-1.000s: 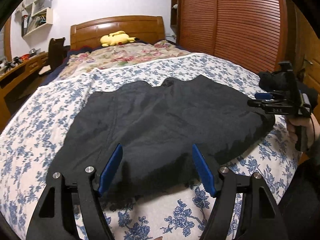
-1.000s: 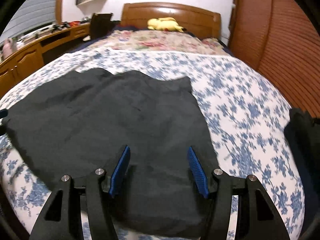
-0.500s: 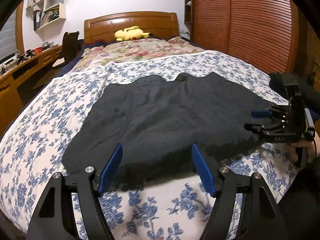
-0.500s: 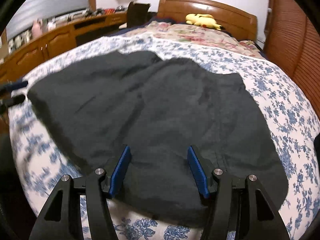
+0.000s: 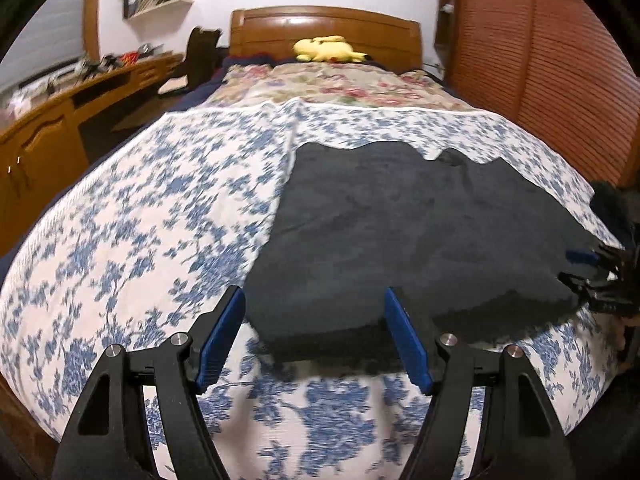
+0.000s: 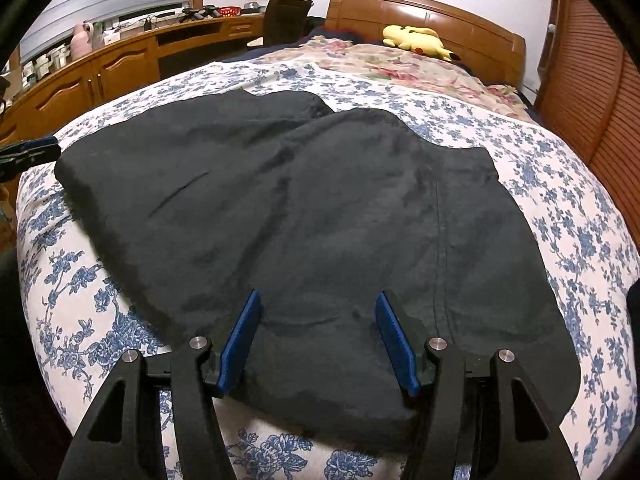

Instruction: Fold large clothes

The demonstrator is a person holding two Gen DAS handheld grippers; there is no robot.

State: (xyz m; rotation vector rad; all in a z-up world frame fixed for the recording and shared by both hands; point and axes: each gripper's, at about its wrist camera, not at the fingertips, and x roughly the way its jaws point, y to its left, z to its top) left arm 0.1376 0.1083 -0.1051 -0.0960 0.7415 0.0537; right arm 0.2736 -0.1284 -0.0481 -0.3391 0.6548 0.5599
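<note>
Hand-held grippers (image 5: 314, 336) (image 6: 318, 340) agape over black garment (image 6: 304, 216)

A yellow plush toy (image 6: 416, 42) lies by the wooden headboard (image 6: 424, 8), beyond what seems a floral quilt (image 6: 400, 66).

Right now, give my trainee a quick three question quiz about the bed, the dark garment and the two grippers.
1. True or false: the black garment lies spread flat on the blue-floral bedspread.
2. The yellow plush toy sits: A) on the desk, B) by the headboard, C) on the garment?
3. Fill in: the left gripper and the right gripper are both ____.

Key: 1 true; 2 B; 3 open.
</note>
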